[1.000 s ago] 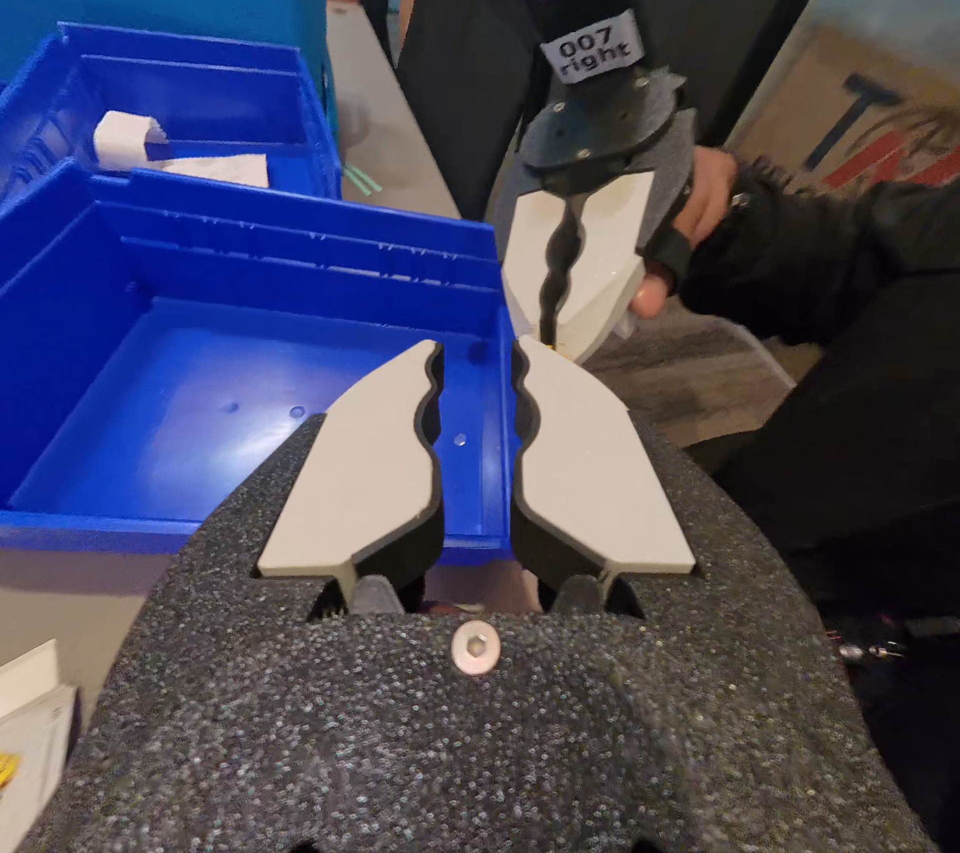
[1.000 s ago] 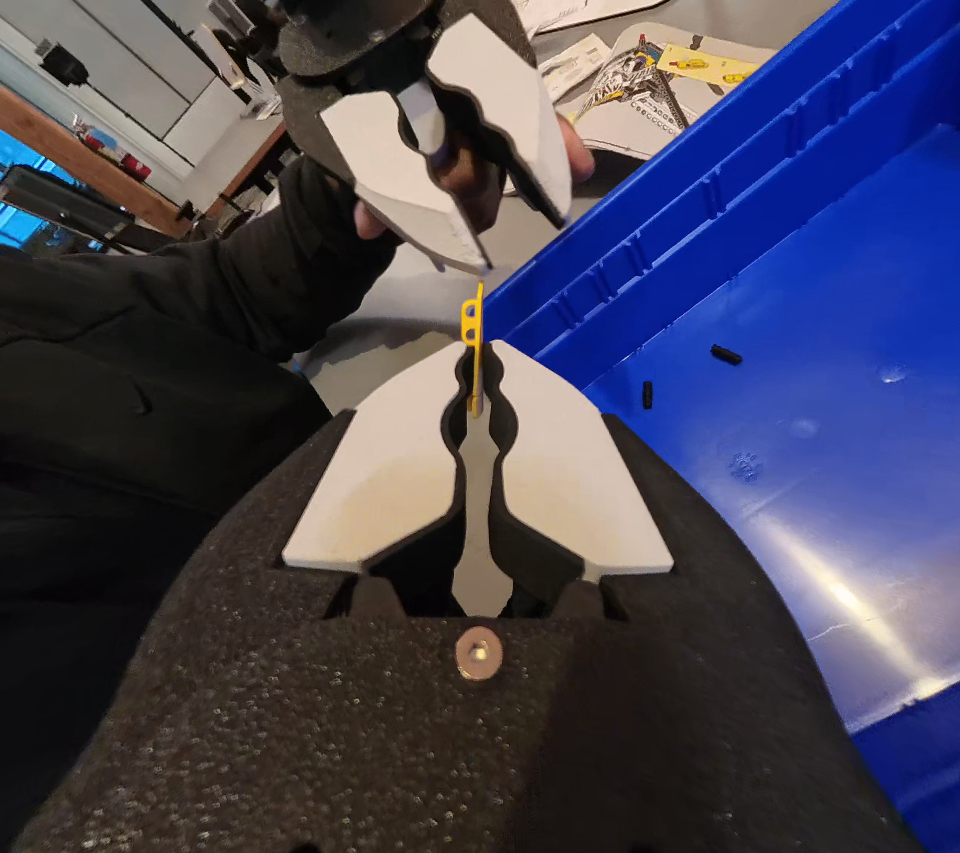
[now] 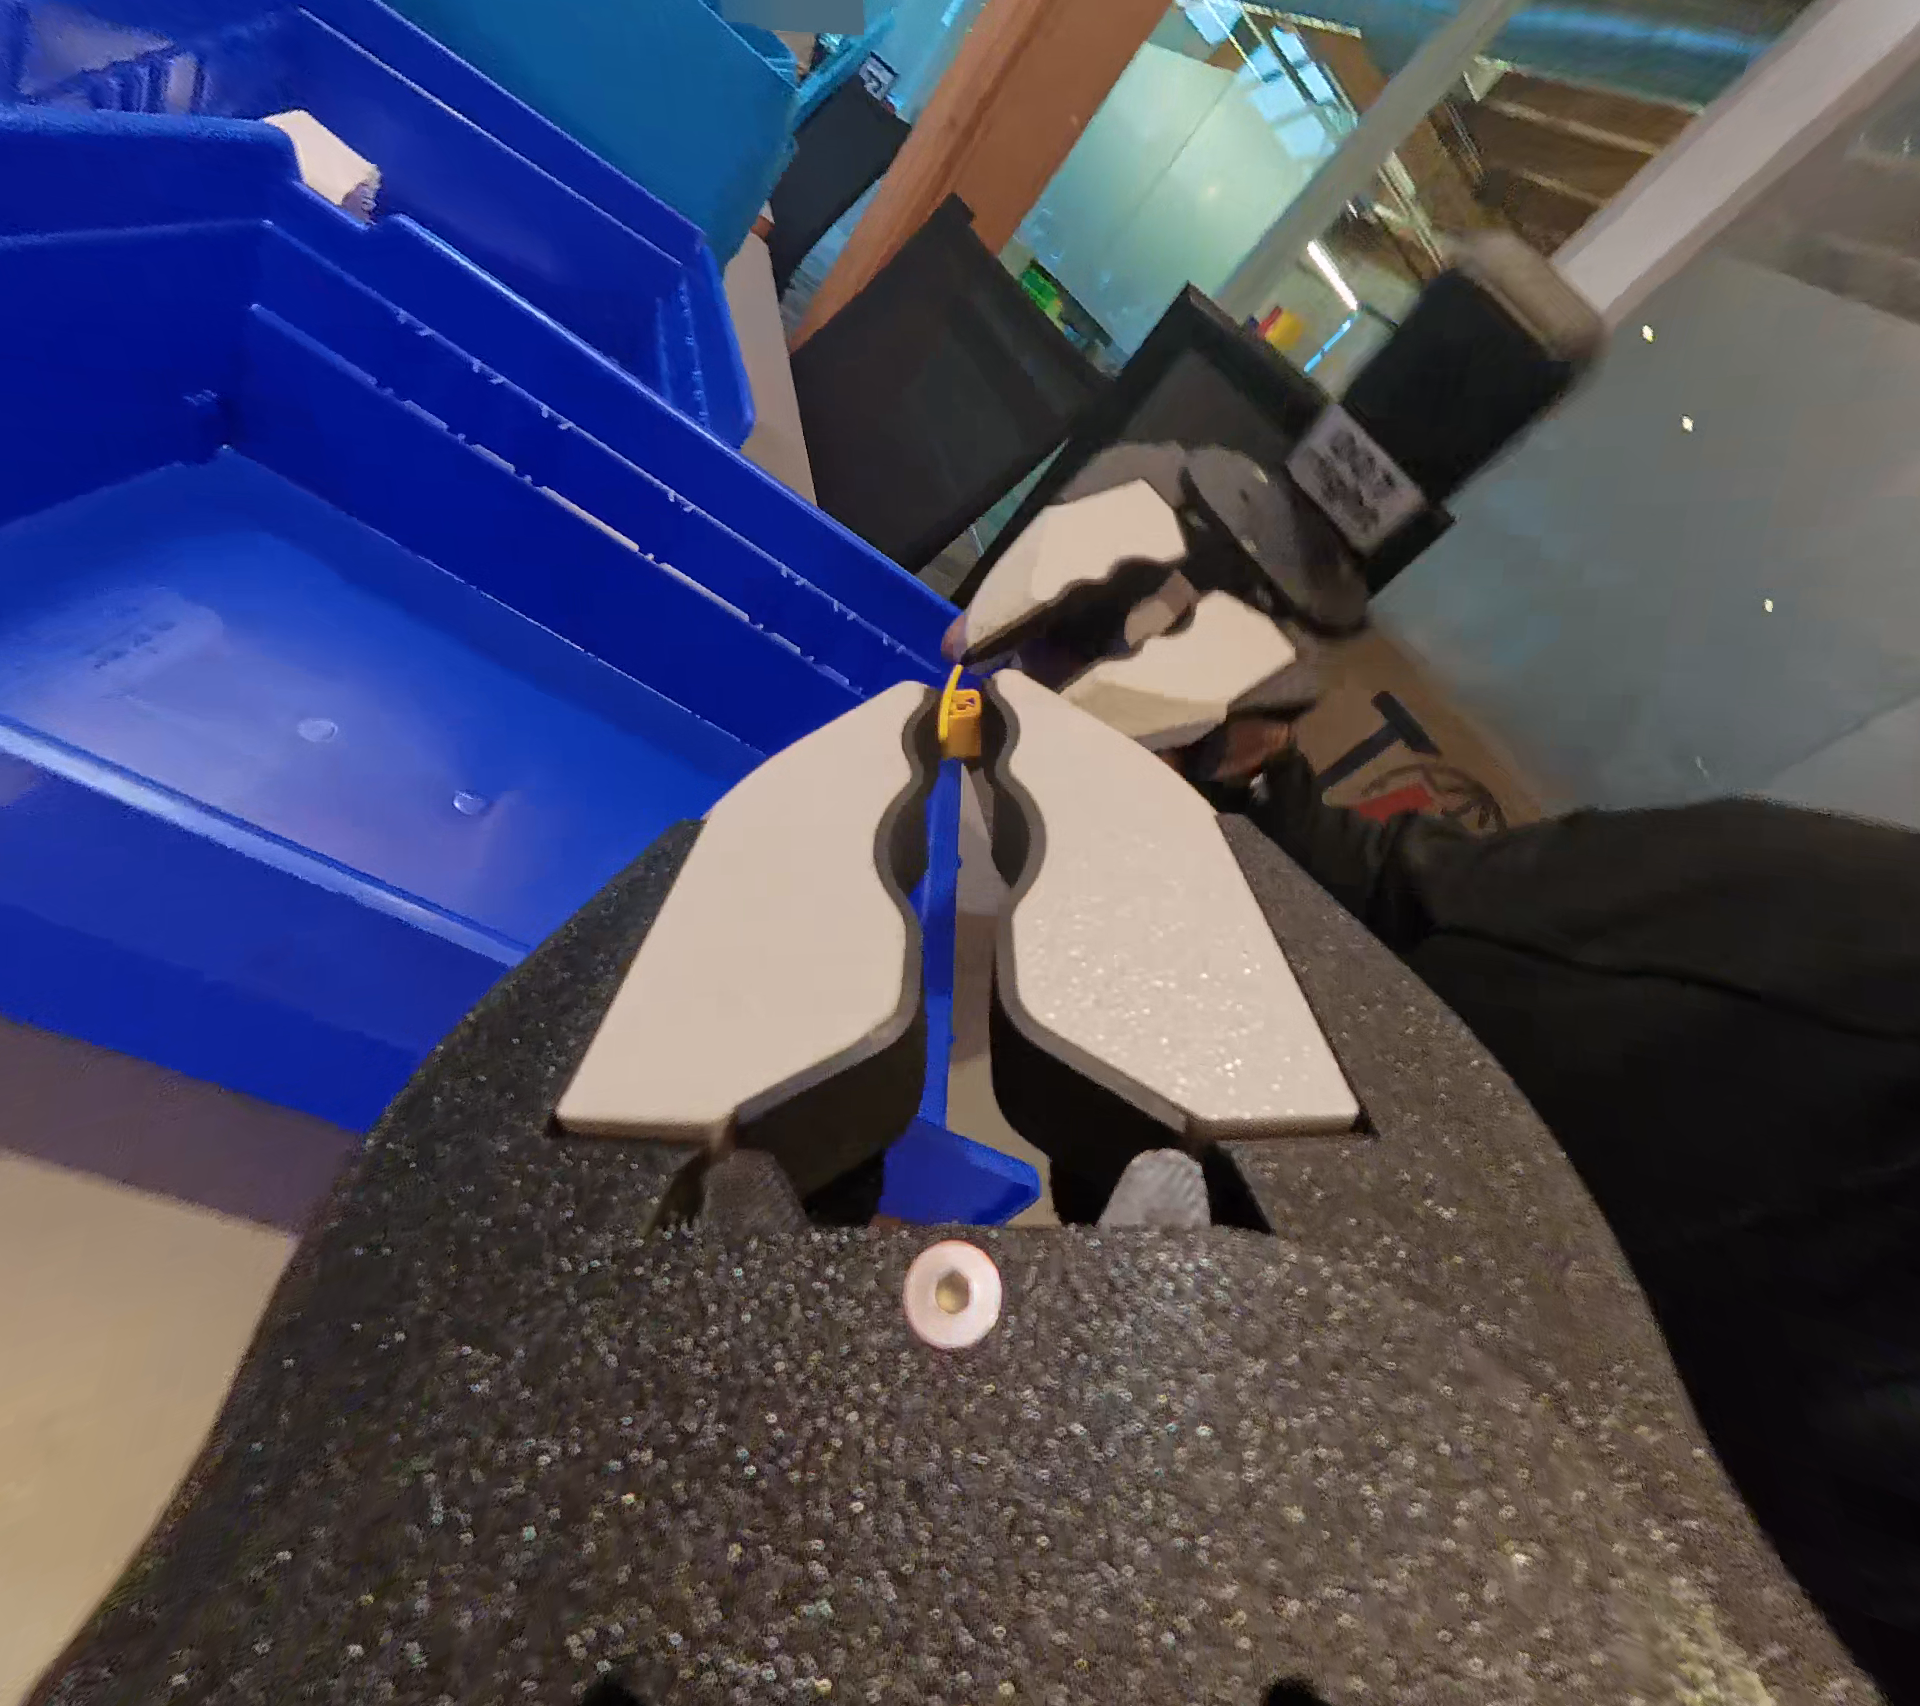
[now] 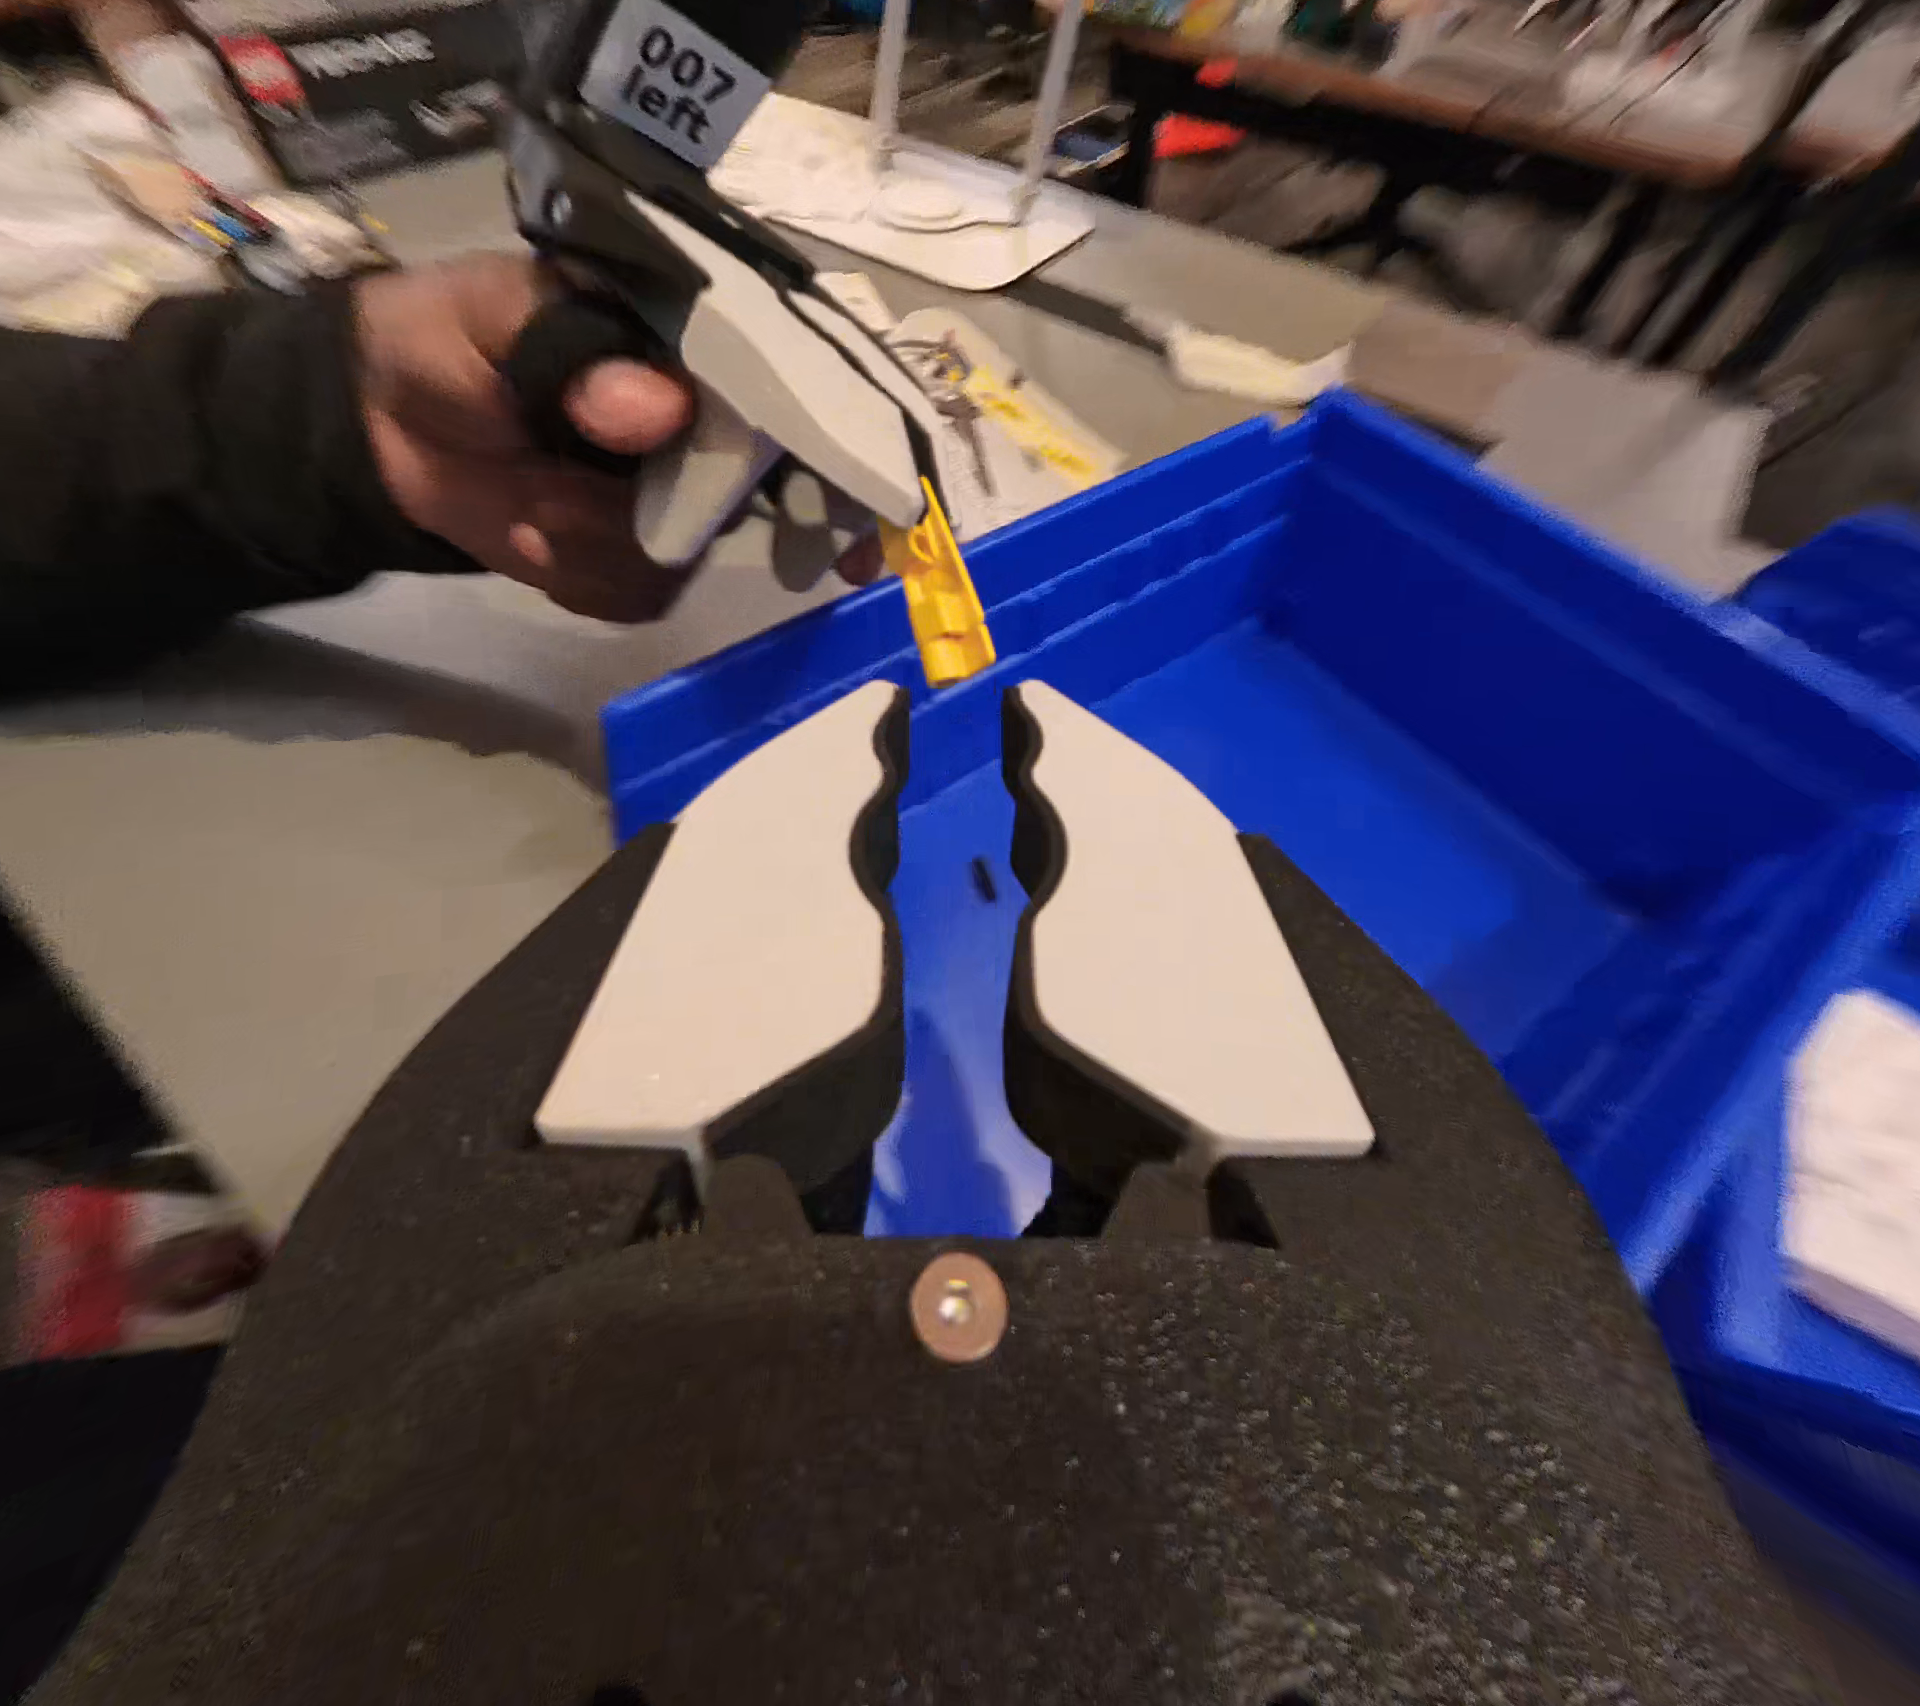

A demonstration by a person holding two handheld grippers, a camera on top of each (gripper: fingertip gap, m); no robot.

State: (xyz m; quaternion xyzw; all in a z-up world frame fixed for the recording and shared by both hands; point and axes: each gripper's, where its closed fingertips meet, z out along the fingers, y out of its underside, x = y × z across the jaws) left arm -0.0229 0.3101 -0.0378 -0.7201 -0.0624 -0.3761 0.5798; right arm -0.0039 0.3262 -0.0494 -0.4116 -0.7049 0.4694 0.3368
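Grey table (image 4: 260, 877), cluttered workshop; ribbed blue bin (image 4: 1455, 721). Left gripper (image 3: 961, 700) pinches small yellow plastic piece (image 4: 940, 607); right gripper (image 4: 954, 695) parted, bare.

The left hand-held gripper (image 3: 962, 726) has its two fingers squeezed on a small yellow piece (image 4: 940, 591). A hand (image 4: 488, 420) in a black sleeve holds its grip. The right hand-held gripper (image 4: 954, 700) has its fingers apart and holds nothing. Both tips are close together.

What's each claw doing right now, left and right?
Left claw: closed on the small yellow plastic piece.
Right claw: open, holding nothing.
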